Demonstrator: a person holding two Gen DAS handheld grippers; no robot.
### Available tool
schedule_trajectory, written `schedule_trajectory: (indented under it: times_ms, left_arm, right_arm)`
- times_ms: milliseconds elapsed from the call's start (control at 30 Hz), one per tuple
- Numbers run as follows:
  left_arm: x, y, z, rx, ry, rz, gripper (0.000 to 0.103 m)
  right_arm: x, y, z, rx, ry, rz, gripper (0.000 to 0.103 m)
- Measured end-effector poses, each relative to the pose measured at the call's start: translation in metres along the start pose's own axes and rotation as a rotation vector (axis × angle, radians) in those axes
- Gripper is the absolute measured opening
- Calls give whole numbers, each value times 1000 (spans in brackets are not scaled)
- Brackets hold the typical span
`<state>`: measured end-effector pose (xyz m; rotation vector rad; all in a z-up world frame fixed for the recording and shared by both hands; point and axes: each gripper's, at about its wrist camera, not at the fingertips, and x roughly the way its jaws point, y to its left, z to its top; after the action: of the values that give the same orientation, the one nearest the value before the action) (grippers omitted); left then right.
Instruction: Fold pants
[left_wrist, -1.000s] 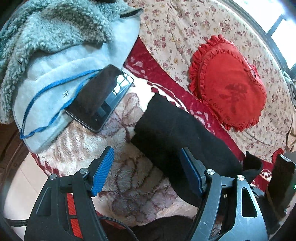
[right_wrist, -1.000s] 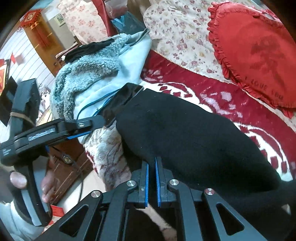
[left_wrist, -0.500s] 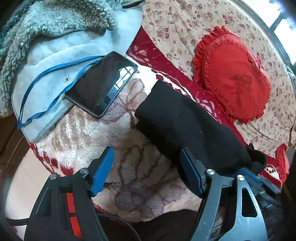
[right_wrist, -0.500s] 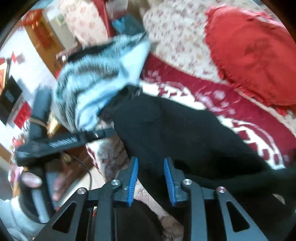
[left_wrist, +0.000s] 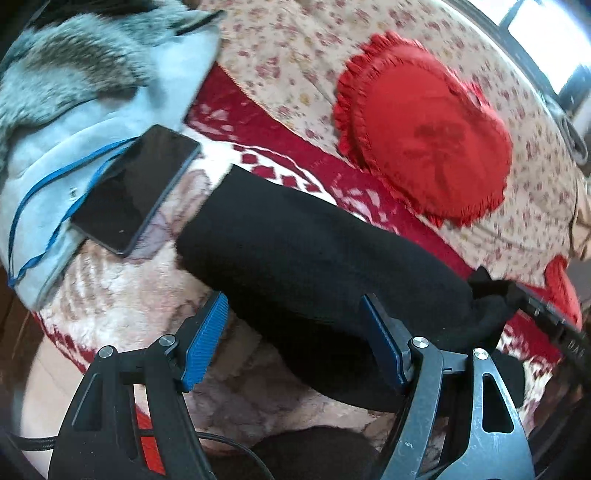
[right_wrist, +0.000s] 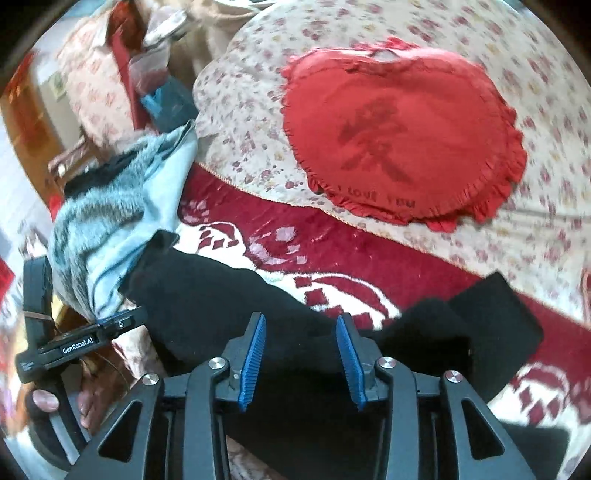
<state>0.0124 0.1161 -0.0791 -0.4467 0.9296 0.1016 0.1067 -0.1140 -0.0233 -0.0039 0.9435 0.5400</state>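
Note:
The black pants (left_wrist: 306, 254) lie folded into a long band across a red and white blanket (left_wrist: 122, 310) on the bed. My left gripper (left_wrist: 295, 336) hangs open over the band's near edge, its blue pads apart and free of the cloth. In the right wrist view the pants (right_wrist: 207, 295) run from the left under my right gripper (right_wrist: 301, 354). Its jaws are opening, with the black cloth below them and nothing pinched between the pads. The left gripper's black handle (right_wrist: 66, 347) shows at the left edge of that view, a hand around it.
A black phone (left_wrist: 136, 188) rests on a pale blue fleece jacket (left_wrist: 77, 96) left of the pants. A red heart-shaped cushion (right_wrist: 402, 147) sits on the floral bedspread (right_wrist: 554, 206) behind. A second dark flat object (right_wrist: 498, 321) lies to the right. The bed edge drops off at the left.
My right gripper went from shut to open and rose back from the pants. The left gripper slid toward the pants, so the band now fills more of its view.

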Motion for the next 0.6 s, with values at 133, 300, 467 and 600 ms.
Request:
schedule_trajectory:
  times_ms: [133, 300, 467, 600]
  left_arm:
    - [18, -5, -6, 30, 59, 25, 74]
    - [24, -1, -12, 19, 85, 24, 74]
    - [13, -9, -12, 31, 68, 1, 74]
    - [3, -20, -12, 47, 53, -31, 74]
  right_arm:
    - [18, -6, -6, -11, 80, -34, 42]
    - [38, -20, -59, 46, 209, -4, 42]
    - [22, -31, -90, 118, 209, 45, 42]
    - [-23, -43, -82, 136, 90, 36, 42]
